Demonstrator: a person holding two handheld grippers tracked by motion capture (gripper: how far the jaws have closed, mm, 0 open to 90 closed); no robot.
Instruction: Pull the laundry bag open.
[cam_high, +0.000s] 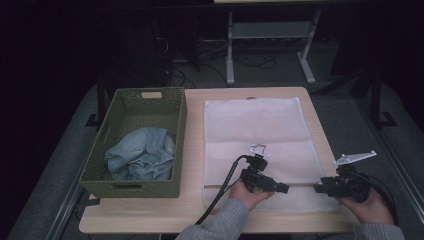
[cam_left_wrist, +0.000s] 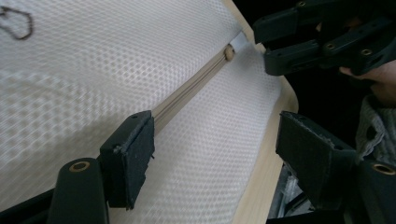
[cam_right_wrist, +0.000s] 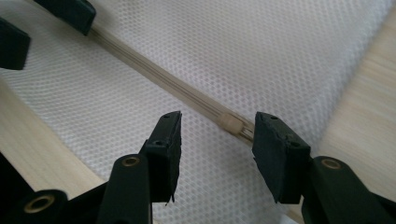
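Since the zipper pull sits at the right end of the zipper, the right gripper is lined up there with its jaws spread wide on either side of the pull, not yet touching it; my read is it's about to pinch and drag the slider along the track. Left gripper hangs over the same track further along, jaws also spread with nothing between them, one pad just above the zipper line, probably positioned to pin the fabric so the bag doesn't slide when the pull moves. White mesh laundry bag lies flat on the right half of the wooden table, near edge toward the person, zipper running across close to that edge. Mesh is a fine honeycomb weave, thin and limp, slightly wrinkled; zipper tape and pull are beige, pull is small, so the grip target is tight. Zipper looks closed along the length I can see. Green woven basket stands just left of the bag with crumpled blue denim inside, likely the load meant for the bag once it's open.
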